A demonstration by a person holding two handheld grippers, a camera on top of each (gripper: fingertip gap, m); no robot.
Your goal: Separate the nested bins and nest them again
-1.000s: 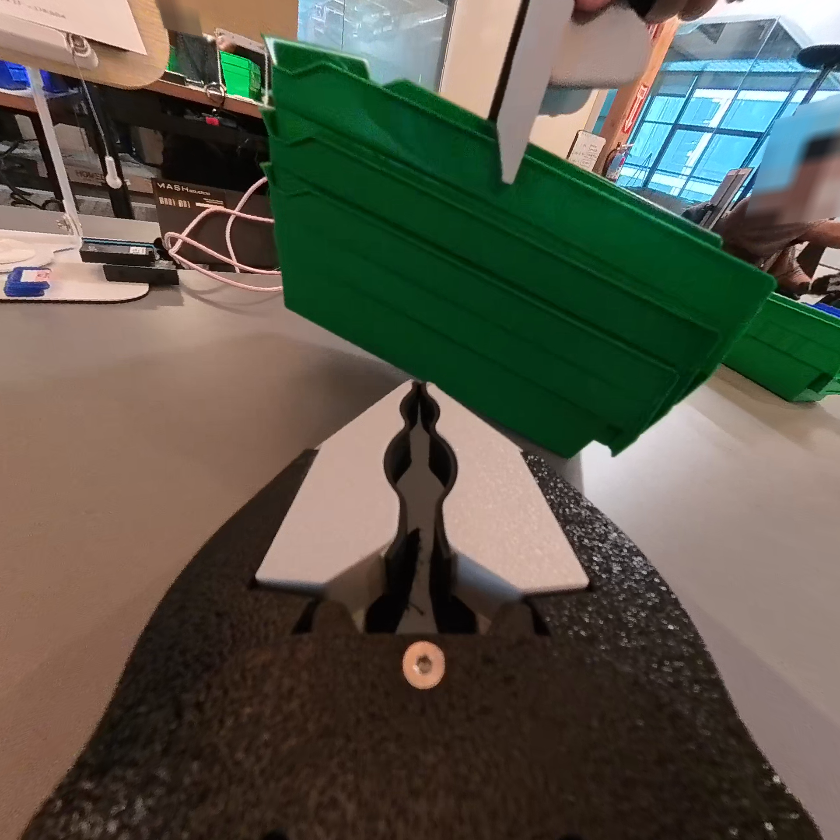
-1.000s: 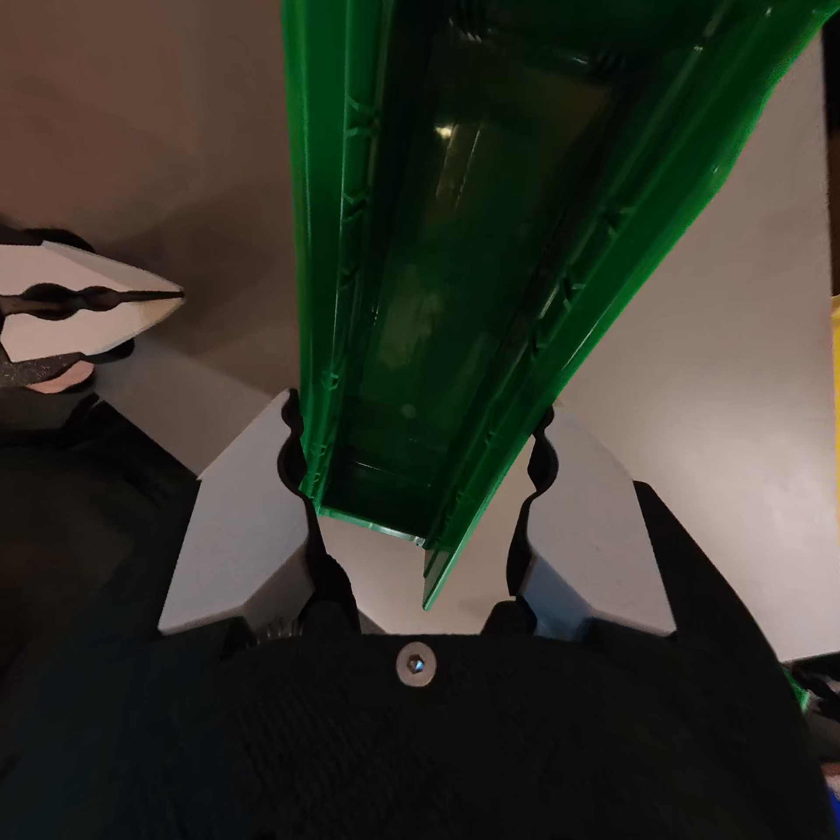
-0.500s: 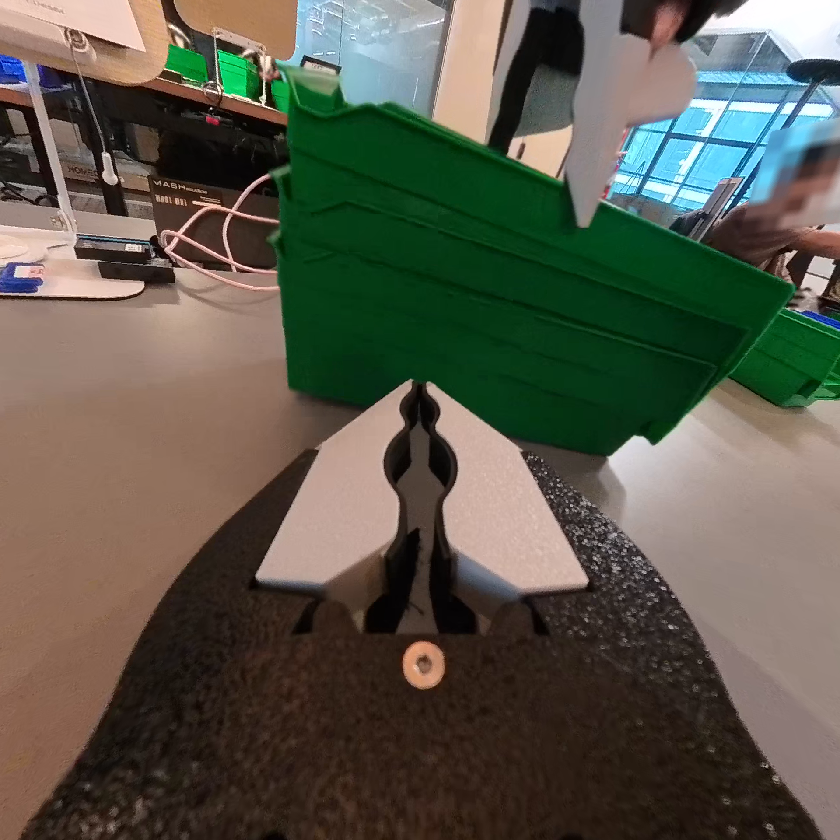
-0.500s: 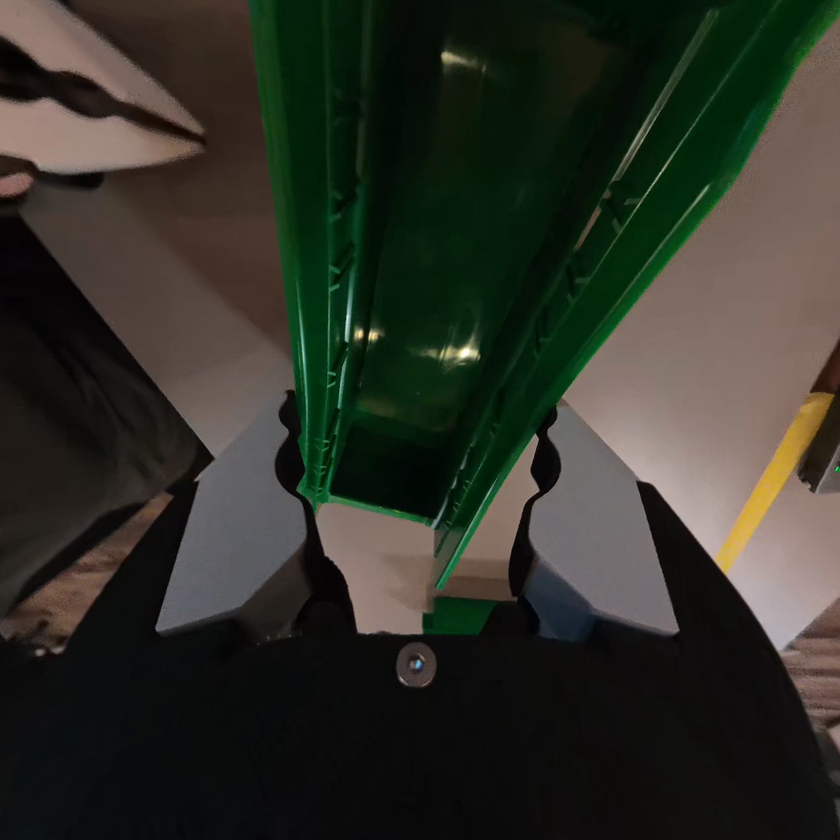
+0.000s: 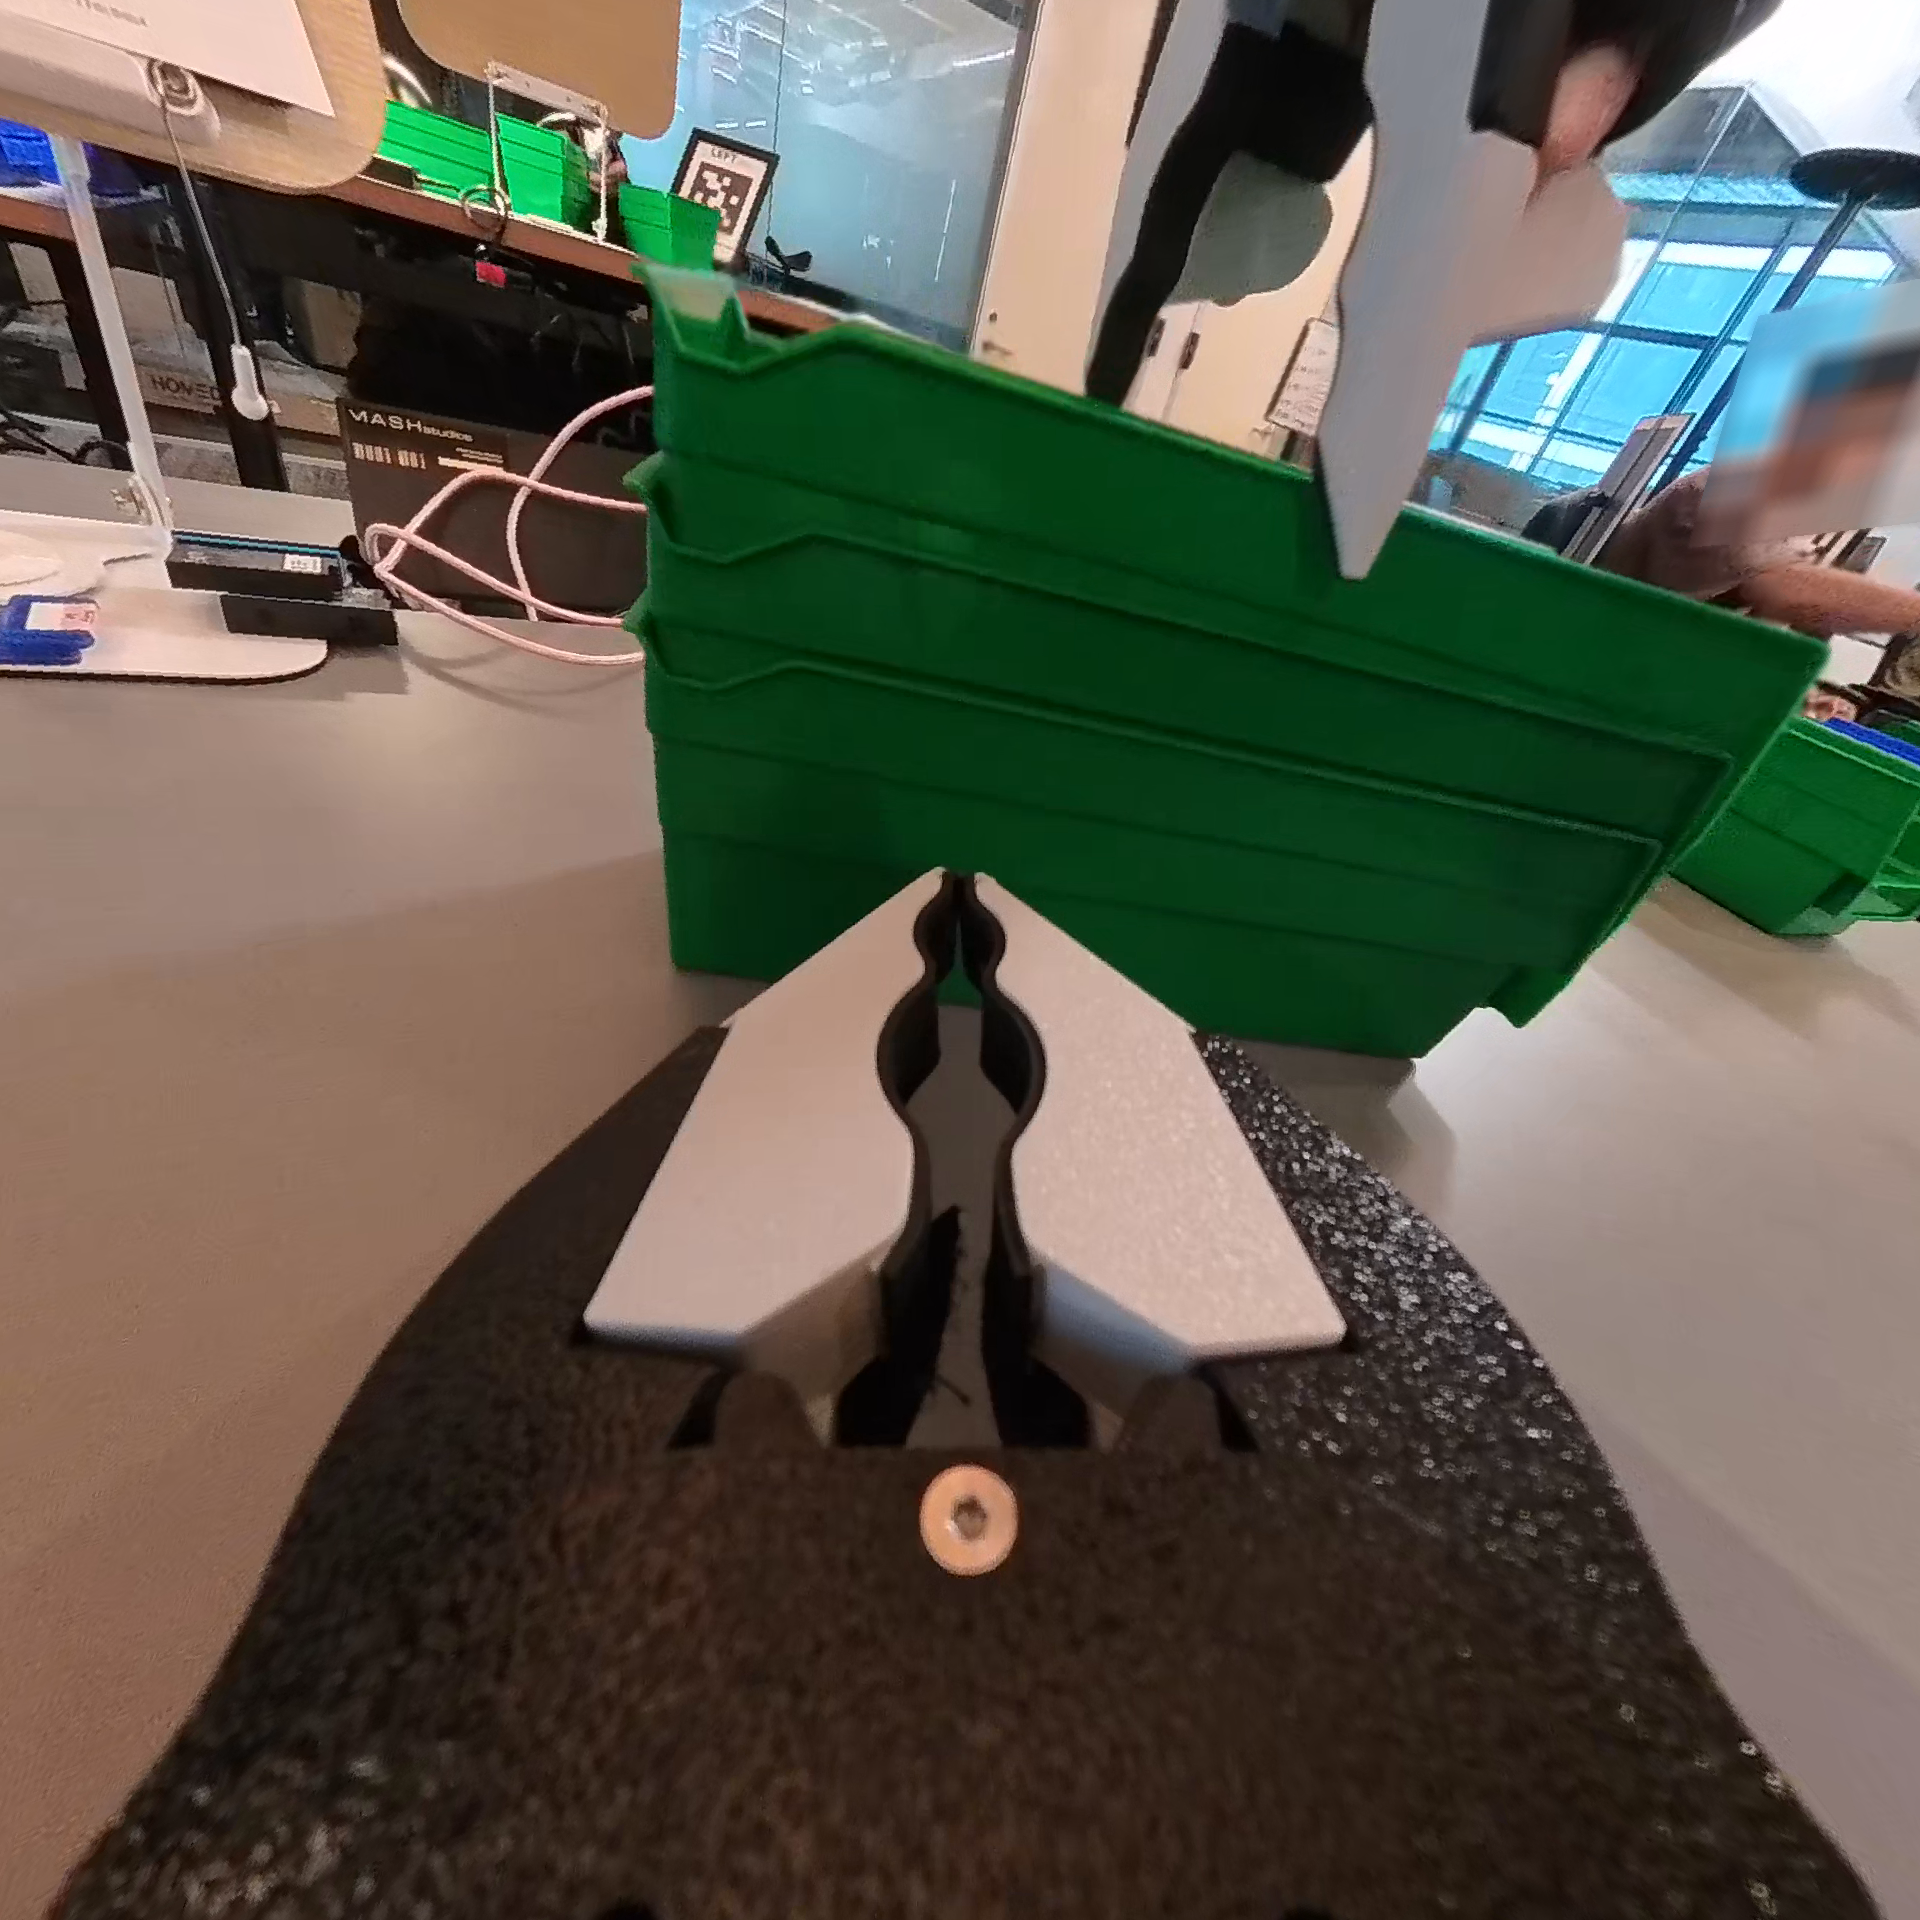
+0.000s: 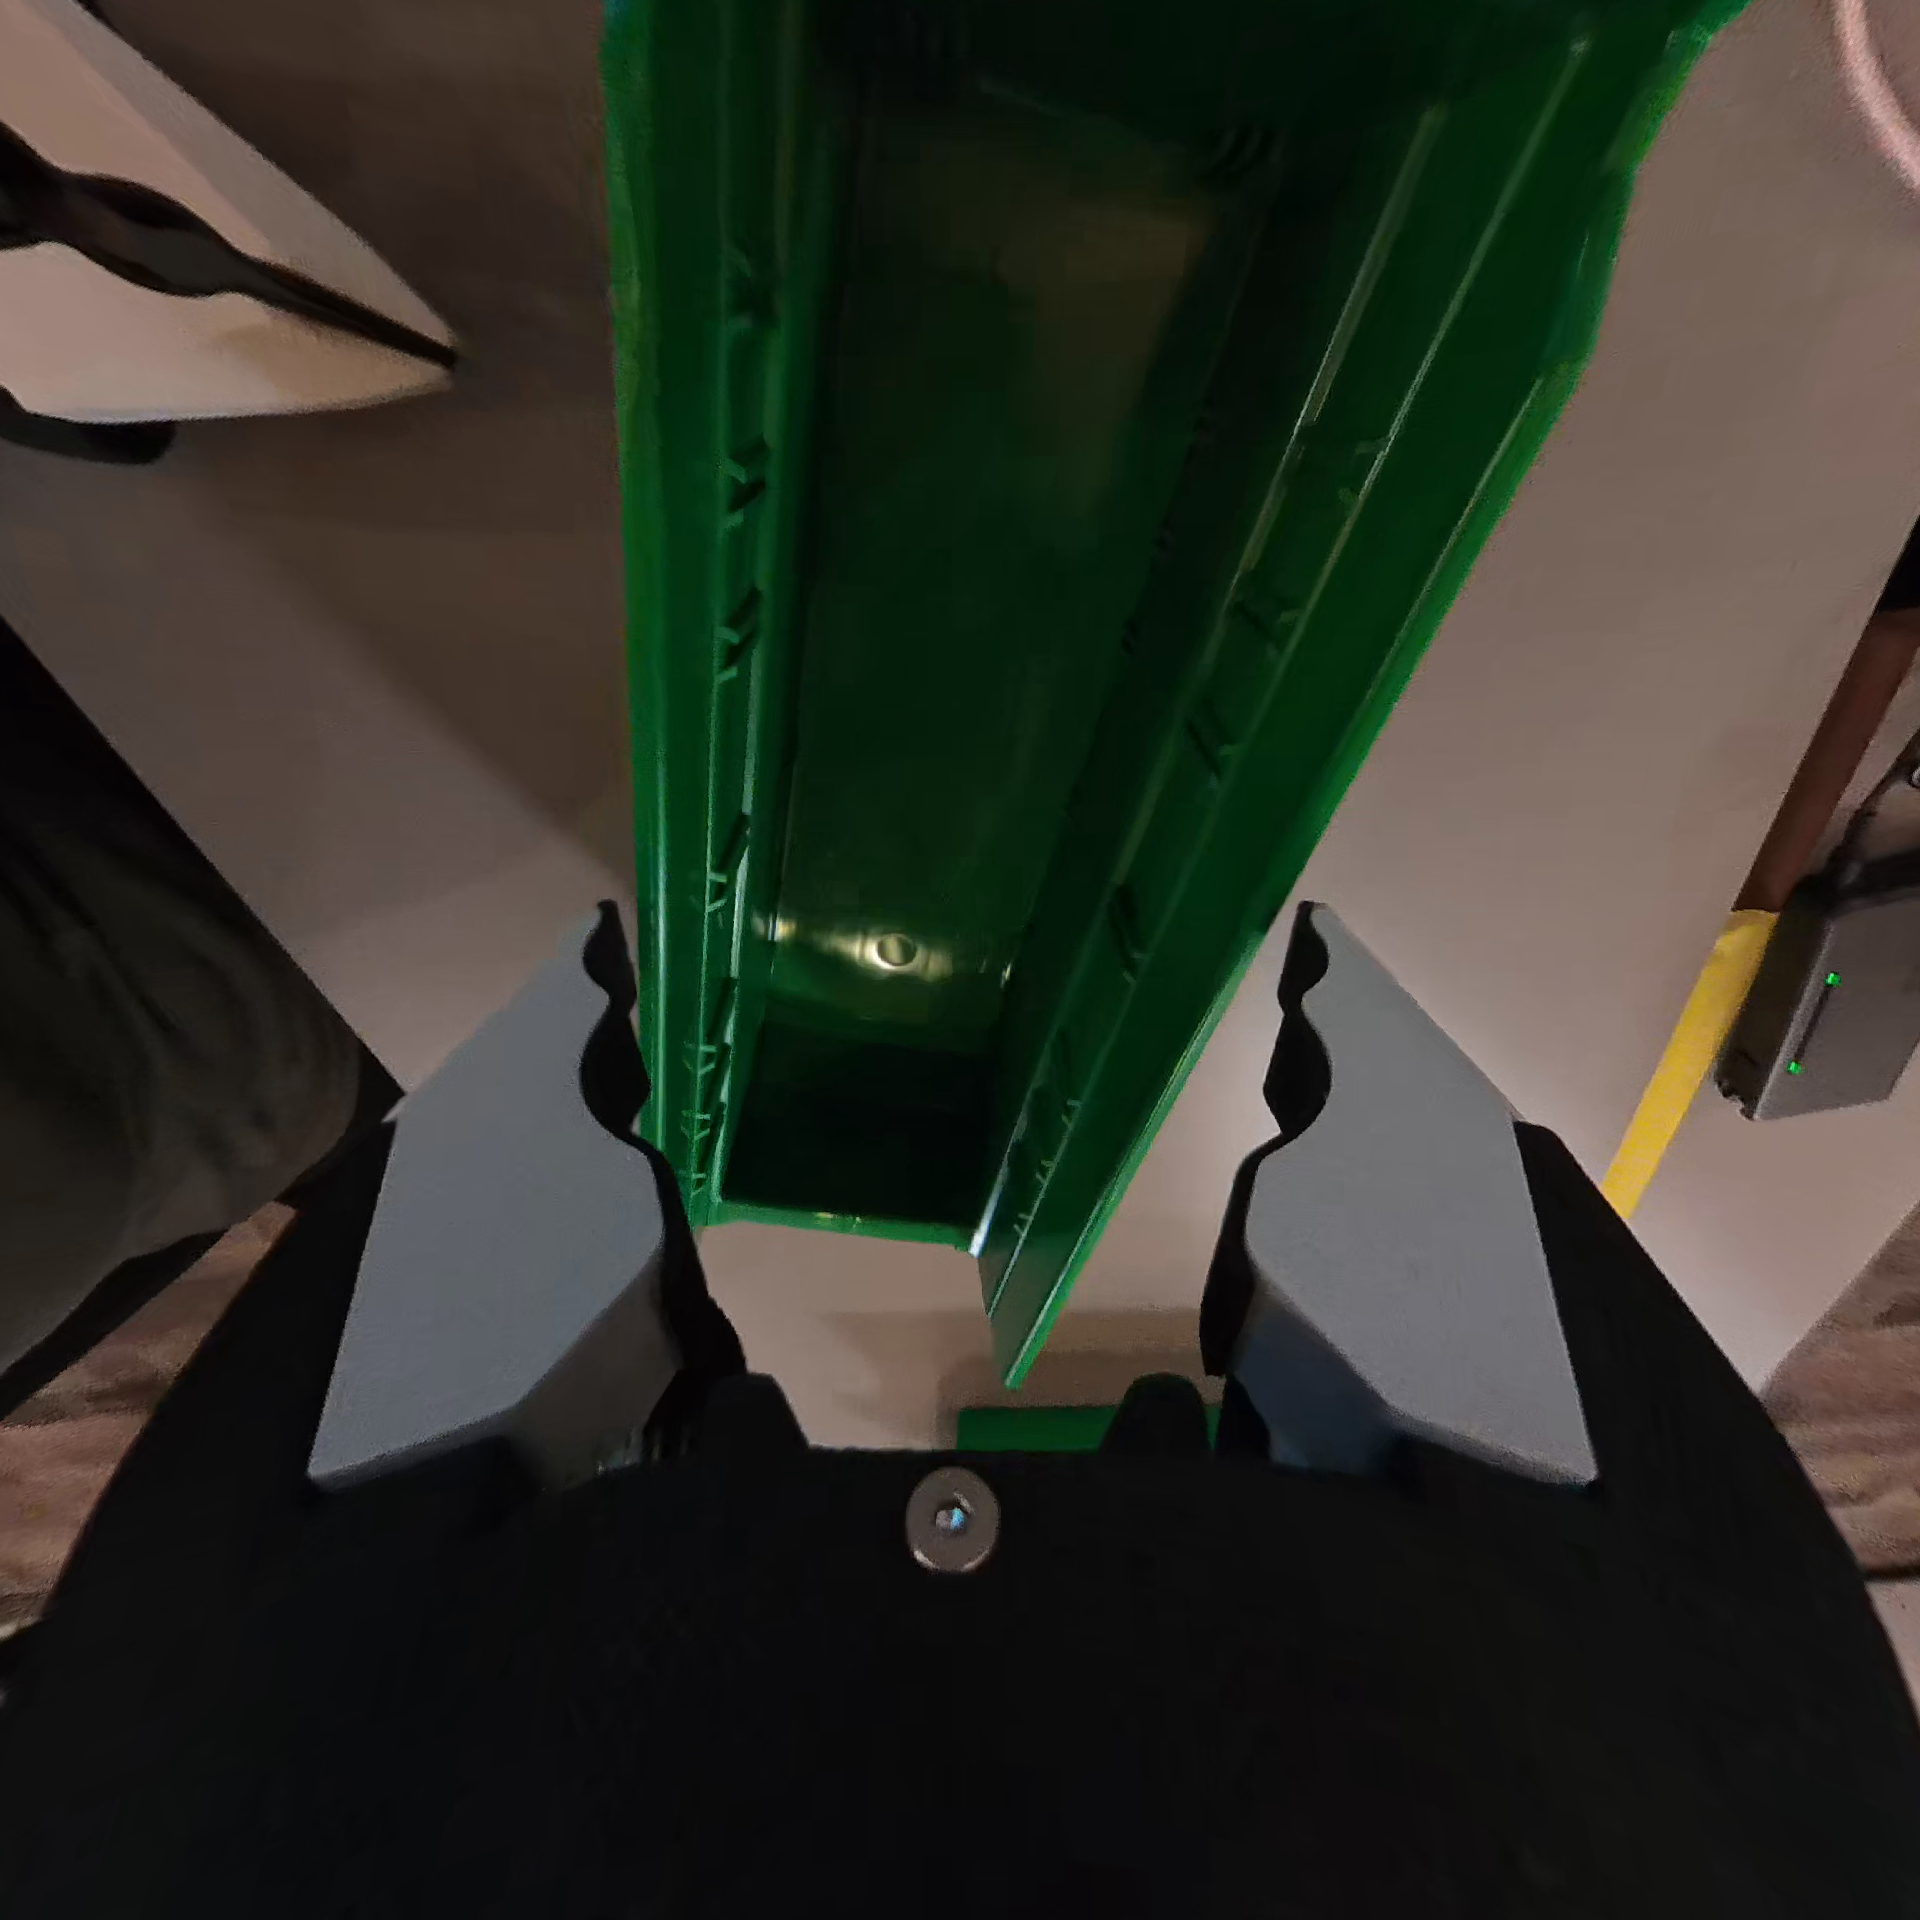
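Your right tool (image 5: 1361,561) runs off the top edge in the left wrist view — only two grey fingers show. The nested green bins (image 6: 1039,623) are cropped at the top of the right wrist view, and your left tool (image 6: 208,281) is smeared by blur — its state is unreadable there.

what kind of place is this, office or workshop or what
Probably a lab or workshop inside an office building. A grey worktable holds the nested green bins, shelving behind carries more green bins and cabling, and large glass windows show at right.
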